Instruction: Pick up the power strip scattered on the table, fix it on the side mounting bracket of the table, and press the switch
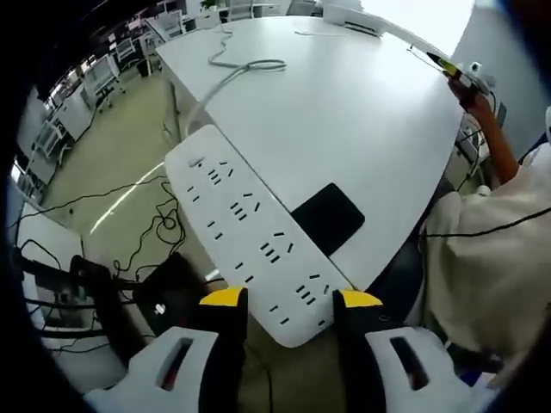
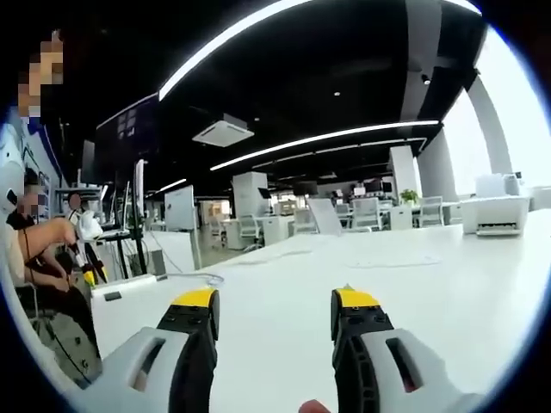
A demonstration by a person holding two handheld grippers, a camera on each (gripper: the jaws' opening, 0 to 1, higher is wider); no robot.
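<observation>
Clamped between the jaws of the left gripper (image 1: 282, 298), the white power strip (image 1: 254, 232) is held by its near end, its socket face turned to the camera and its length running up and away from the jaws, off the edge of the white worktop (image 1: 344, 112). A black pad (image 1: 327, 215) is seen just behind the strip on the worktop, and the strip's grey cable (image 1: 232, 73) is looped farther beyond. The jaws of the right gripper (image 2: 274, 305) are held apart over the worktop with nothing between them.
</observation>
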